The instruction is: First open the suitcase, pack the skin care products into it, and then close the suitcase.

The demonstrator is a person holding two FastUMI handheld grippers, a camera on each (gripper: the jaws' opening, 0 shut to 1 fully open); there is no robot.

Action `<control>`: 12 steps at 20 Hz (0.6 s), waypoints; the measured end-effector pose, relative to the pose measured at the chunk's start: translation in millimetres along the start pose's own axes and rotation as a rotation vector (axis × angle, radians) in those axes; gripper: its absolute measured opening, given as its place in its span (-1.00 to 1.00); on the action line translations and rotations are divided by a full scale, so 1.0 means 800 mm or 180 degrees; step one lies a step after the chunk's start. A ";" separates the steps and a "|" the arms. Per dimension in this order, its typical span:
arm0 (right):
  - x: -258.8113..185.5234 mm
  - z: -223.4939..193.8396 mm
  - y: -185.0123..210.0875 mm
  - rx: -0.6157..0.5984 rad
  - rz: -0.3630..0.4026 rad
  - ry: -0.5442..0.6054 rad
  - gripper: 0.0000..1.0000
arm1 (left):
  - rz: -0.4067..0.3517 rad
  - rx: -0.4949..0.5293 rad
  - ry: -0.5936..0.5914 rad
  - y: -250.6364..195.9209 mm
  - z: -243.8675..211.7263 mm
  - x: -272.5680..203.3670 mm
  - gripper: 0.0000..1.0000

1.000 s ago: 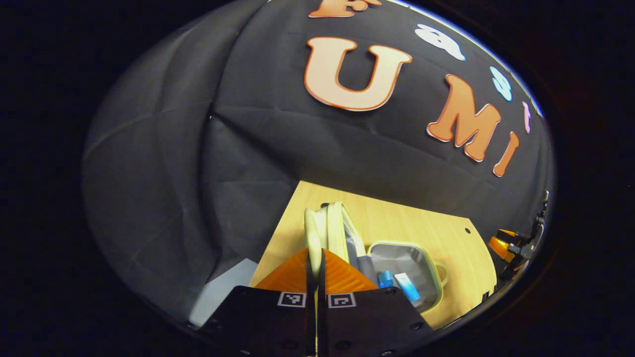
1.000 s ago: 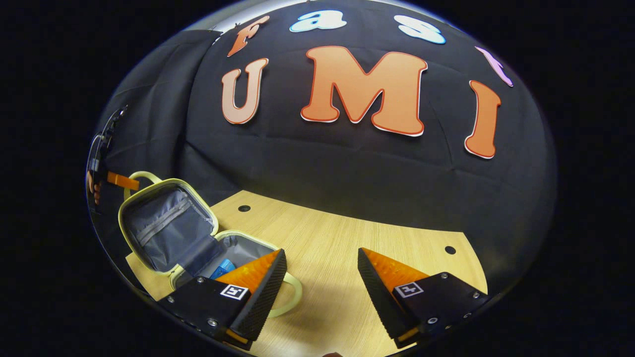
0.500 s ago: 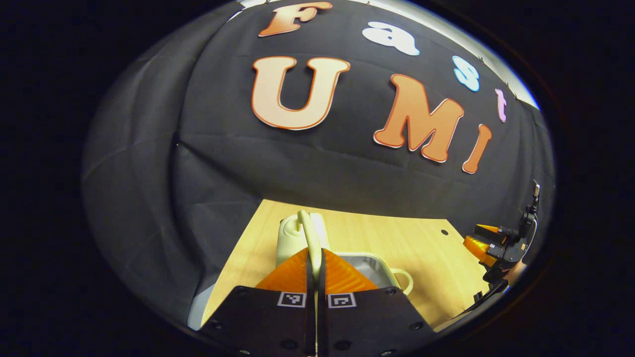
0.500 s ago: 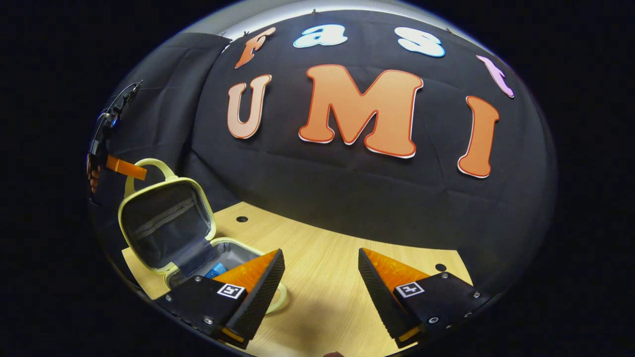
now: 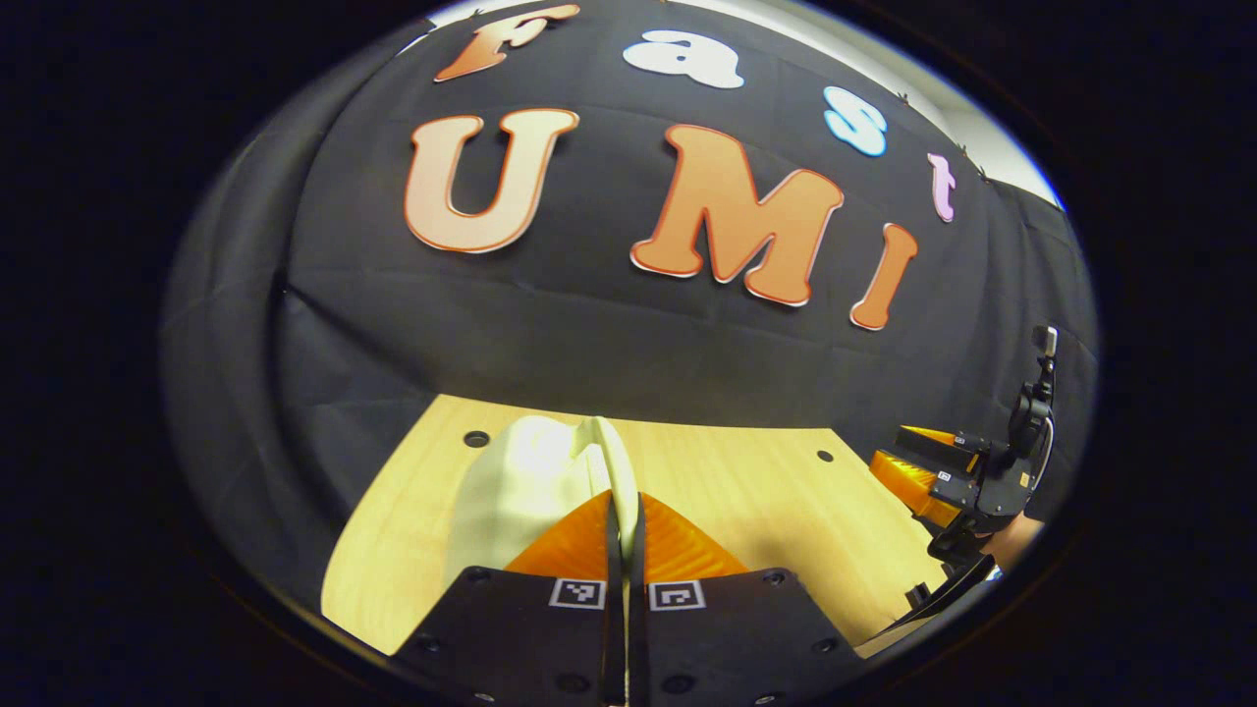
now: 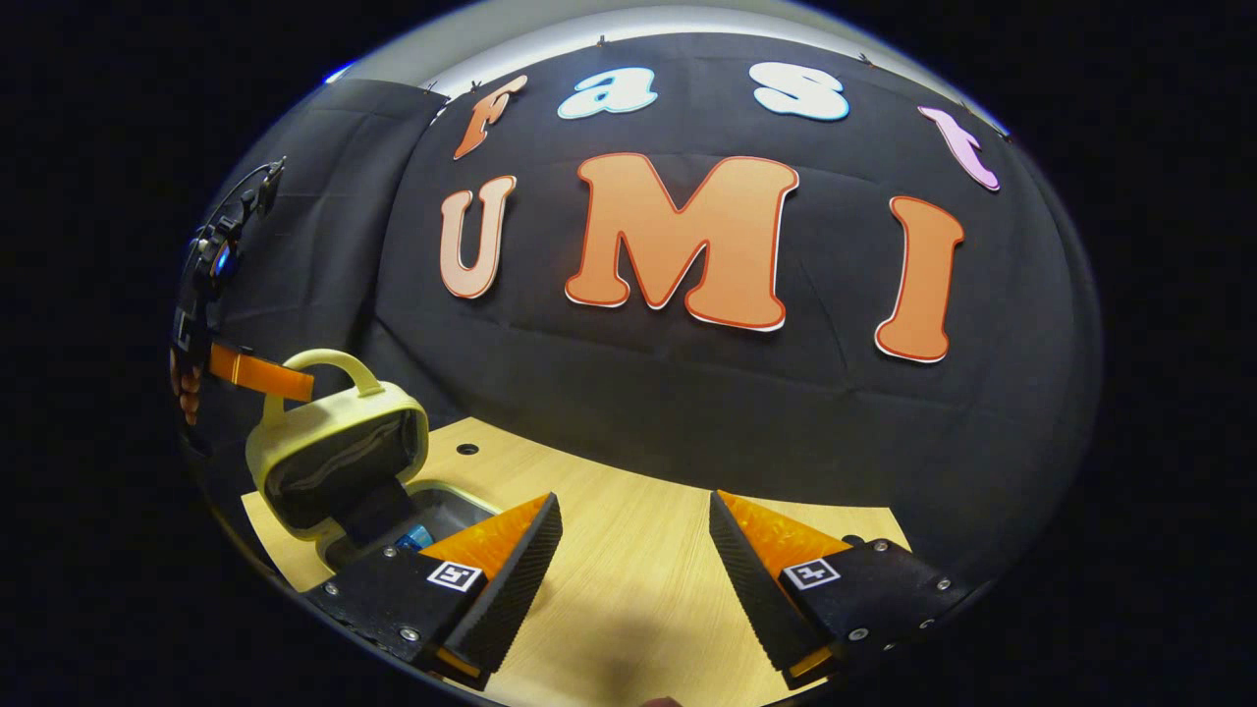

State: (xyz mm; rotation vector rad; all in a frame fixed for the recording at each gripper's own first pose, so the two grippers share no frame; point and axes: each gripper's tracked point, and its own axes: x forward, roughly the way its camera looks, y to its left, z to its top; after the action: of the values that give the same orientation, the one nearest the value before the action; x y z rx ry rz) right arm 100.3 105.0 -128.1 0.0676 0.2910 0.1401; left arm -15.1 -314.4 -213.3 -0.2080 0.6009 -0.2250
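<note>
A: Where does the suitcase (image 6: pixel 334 462) sit?

B: In the right gripper view it is at about eight o'clock, on the wooden table (image 6: pixel 628 579). Its pale yellow lid (image 6: pixel 339 447) is tilted over the base, partly shut, with a gap through which a blue skin care product (image 6: pixel 414 538) shows inside.

A: And the left gripper (image 5: pixel 625 511)?

B: Its jaws are pressed together on the lid's handle (image 5: pixel 617 471), which runs up between the fingers at six o'clock in the left gripper view. The right gripper view shows the same grip from afar, at nine o'clock, with the handle (image 6: pixel 329 368) looped above the lid.

A: The right gripper (image 6: pixel 633 550)?

B: Jaws spread wide, nothing between them, hanging over bare table just right of the suitcase. In the left gripper view it is at four o'clock, by the table's edge (image 5: pixel 943 481), with part of a hand (image 5: pixel 1007 540) below it.
</note>
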 end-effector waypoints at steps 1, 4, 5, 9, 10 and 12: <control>-0.003 -0.004 -0.005 -0.0001 -0.0005 0.0015 0.92 | -0.0044 0.0003 0.0064 -0.017 -0.010 0.007 -0.96; -0.012 -0.013 -0.025 -0.0002 -0.0031 0.0049 0.92 | -0.0101 0.0109 0.0205 -0.058 -0.037 0.029 -0.96; -0.015 -0.016 -0.030 0.0012 -0.0027 0.0058 0.92 | -0.0113 0.0160 0.0235 -0.070 -0.045 0.036 -0.96; -0.028 -0.027 -0.053 0.0052 -0.0062 0.0088 0.92 | -0.0201 0.0270 0.0510 -0.115 -0.098 0.066 -0.96; -0.030 -0.030 -0.058 0.0059 -0.0074 0.0093 0.92 | -0.0170 0.0315 0.0572 -0.120 -0.113 0.075 -0.96; -0.037 -0.035 -0.068 0.0074 -0.0095 0.0112 0.92 | -0.0104 0.0431 0.0693 -0.134 -0.138 0.091 -0.96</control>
State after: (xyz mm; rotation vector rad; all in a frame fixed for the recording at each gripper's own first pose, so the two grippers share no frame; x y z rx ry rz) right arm 71.3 48.0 -151.6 0.0838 0.3286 0.1084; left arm -36.5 -449.9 -313.2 -0.0626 0.7957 -0.3214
